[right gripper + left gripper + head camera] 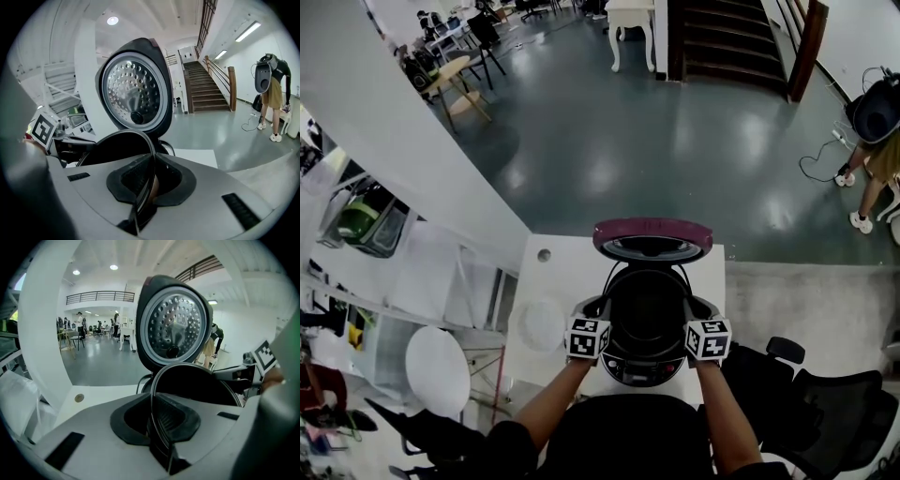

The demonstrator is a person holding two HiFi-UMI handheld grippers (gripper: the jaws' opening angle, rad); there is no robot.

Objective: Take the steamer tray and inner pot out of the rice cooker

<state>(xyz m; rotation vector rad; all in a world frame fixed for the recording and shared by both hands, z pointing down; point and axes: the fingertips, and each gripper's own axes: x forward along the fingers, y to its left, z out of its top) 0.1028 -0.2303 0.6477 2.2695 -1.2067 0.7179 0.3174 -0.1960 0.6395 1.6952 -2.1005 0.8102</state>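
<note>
While the rice cooker (651, 372) stood open on the surface (555, 279), we noted the left gripper (158, 428) and right gripper (147, 185), jaws pinching opposite rims of the inner pot (649, 306). It sat in the cooker's mouth.

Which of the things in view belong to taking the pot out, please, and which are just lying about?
In the job: rice cooker, its open lid, inner pot, left gripper and right gripper, jaws shut on its rim.
Lying about: office chair, white stool, staircase.
</note>
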